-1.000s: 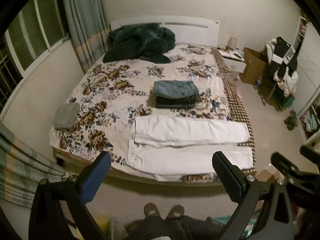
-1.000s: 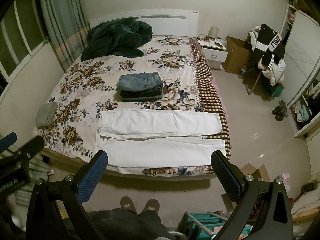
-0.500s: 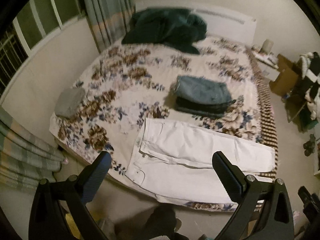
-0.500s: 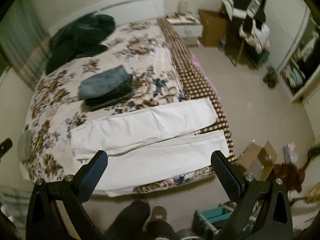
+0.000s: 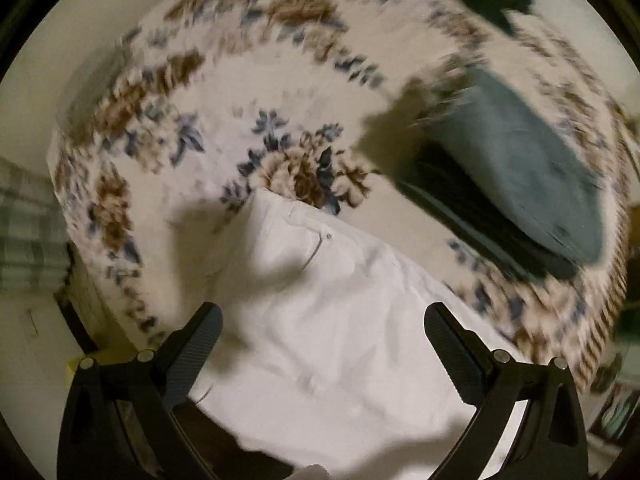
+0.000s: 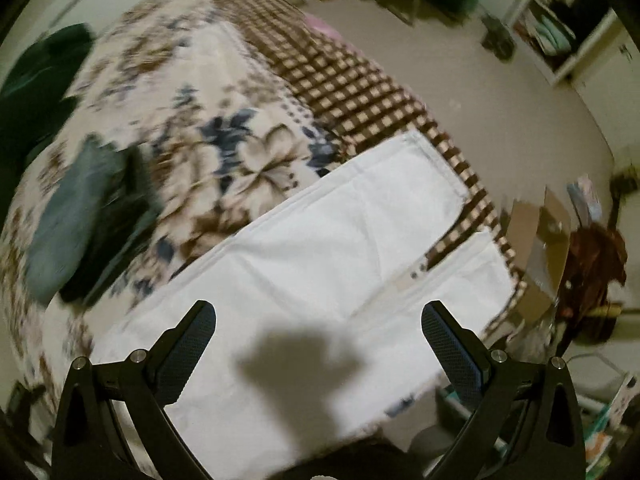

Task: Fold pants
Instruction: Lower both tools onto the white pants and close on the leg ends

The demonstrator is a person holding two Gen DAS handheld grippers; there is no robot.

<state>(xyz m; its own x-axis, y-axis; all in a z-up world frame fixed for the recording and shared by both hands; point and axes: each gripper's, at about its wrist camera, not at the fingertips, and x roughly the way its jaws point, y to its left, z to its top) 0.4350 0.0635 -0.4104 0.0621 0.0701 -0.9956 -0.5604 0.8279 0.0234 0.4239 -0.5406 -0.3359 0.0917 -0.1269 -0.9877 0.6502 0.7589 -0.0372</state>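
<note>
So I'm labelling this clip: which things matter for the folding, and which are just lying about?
In the job:
white pants
left gripper, open
right gripper, open

Lying about:
folded dark clothes
green blanket
cardboard box
floral bedspread

White pants [image 5: 340,320] fill the lower centre. The bedspread [image 5: 248,92] is cream with brown and blue flowers, brown-checked at its edge [image 6: 360,88]. Grey-blue folded clothes [image 5: 516,160] lie upper right, a dark green blanket [image 6: 32,80] far left.

A folded clothes stack [image 5: 516,184] crowds the floral bedspread [image 5: 224,92] beyond the pants [image 5: 344,320].
</note>
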